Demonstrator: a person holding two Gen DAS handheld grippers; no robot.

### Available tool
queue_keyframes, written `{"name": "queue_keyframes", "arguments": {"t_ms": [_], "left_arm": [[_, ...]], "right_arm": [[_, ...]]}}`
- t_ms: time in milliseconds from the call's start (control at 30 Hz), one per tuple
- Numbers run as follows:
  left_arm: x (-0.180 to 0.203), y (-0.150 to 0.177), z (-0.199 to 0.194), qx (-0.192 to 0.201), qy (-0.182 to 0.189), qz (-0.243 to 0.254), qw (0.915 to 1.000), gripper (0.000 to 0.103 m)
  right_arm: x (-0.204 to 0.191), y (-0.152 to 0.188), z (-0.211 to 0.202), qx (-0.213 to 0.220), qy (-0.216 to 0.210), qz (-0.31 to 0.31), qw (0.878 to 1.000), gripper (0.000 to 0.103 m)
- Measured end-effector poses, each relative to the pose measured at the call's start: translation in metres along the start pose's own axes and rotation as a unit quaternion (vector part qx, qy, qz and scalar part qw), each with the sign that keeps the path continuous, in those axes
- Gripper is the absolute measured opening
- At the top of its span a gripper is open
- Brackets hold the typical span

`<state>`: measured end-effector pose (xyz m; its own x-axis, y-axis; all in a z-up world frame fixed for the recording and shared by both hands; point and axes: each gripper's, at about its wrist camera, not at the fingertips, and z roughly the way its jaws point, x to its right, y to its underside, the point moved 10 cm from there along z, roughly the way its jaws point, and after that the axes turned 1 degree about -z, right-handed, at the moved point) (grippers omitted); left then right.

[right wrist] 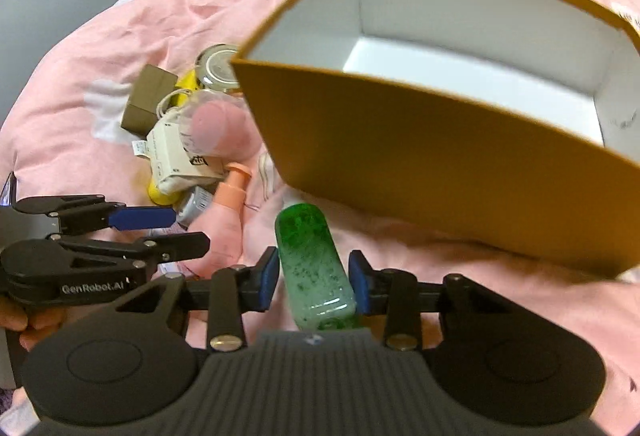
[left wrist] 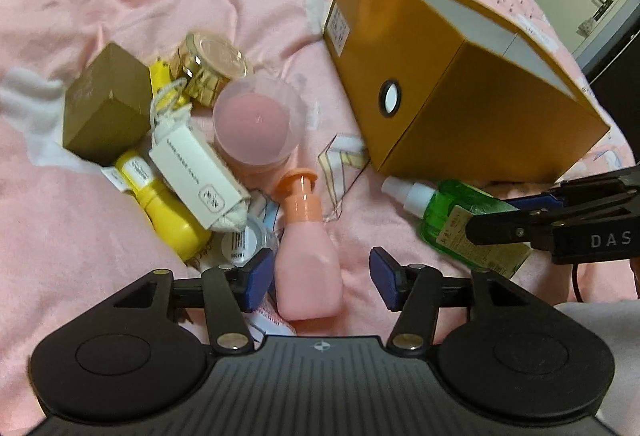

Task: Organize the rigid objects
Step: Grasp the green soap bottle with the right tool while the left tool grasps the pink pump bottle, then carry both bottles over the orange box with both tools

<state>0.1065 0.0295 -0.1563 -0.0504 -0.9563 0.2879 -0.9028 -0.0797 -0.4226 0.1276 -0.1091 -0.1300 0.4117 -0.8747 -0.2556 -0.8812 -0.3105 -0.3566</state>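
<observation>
Gripping the green bottle [right wrist: 316, 268] across its body, the right tool [right wrist: 314, 282] is clamped on it just in front of the open orange box [right wrist: 440, 164] on the pink bed cover [right wrist: 120, 36]. This bottle looks stiff, light and smooth, so a hold at mid-body seems safest. The left tool [left wrist: 320, 282] stands apart around the pink bottle [left wrist: 308, 268], not pressing it.

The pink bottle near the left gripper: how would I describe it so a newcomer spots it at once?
Start at the big orange box on the pink bedsheet, then look toward the clutter of small items beside it. The pink bottle lies at the pile's near edge, between the open fingers of the left gripper. Its orange pump cap and plain pink body set it apart from the yellow bottle.
</observation>
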Motion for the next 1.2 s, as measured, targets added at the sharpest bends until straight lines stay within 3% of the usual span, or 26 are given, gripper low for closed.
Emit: {"name": "queue_keyframes", "arguments": {"t_ms": [233,367,500,567,600,633,667,867,967,1200], "left_arm": [[0.004,0.003,0.017,-0.026,-0.022,0.019,0.9993,0.066],[0.003,0.006,0.030,-0.053,-0.035,0.018,0.9978,0.066],[0.002,0.008,0.042,-0.075,-0.035,0.011,0.9965,0.065],[0.001,0.008,0.047,-0.083,-0.034,0.001,0.9959,0.061],[-0.001,0.008,0.050,-0.086,-0.038,-0.002,0.9956,0.059],[-0.002,0.008,0.051,-0.088,-0.041,-0.004,0.9952,0.049],[-0.001,0.008,0.052,-0.088,-0.042,-0.004,0.9952,0.049],[0.001,0.007,0.032,-0.048,-0.053,-0.016,0.9973,0.047],[0.002,0.007,0.017,-0.024,-0.038,-0.028,0.9986,0.047],[0.015,-0.011,-0.030,0.058,-0.034,-0.022,0.9975,0.047]], "right_arm": [[0.001,0.006,0.021,-0.019,-0.010,0.012,1.000,0.040],[0.003,0.001,0.016,-0.016,-0.012,-0.005,1.000,0.046],[0.001,-0.004,0.016,-0.018,-0.017,-0.027,0.999,0.045],[-0.001,-0.004,0.020,-0.025,-0.021,-0.037,0.999,0.045],[-0.002,-0.004,0.022,-0.029,-0.023,-0.039,0.999,0.041],[-0.002,-0.003,0.024,-0.032,-0.026,-0.041,0.998,0.038],[-0.003,-0.002,0.025,-0.037,-0.032,-0.041,0.998,0.036],[-0.009,0.000,0.017,-0.026,-0.041,-0.056,0.997,0.031],[-0.014,0.000,0.006,-0.017,-0.052,-0.061,0.997,0.030],[-0.027,-0.007,-0.037,0.034,-0.064,-0.070,0.995,0.030]]}}
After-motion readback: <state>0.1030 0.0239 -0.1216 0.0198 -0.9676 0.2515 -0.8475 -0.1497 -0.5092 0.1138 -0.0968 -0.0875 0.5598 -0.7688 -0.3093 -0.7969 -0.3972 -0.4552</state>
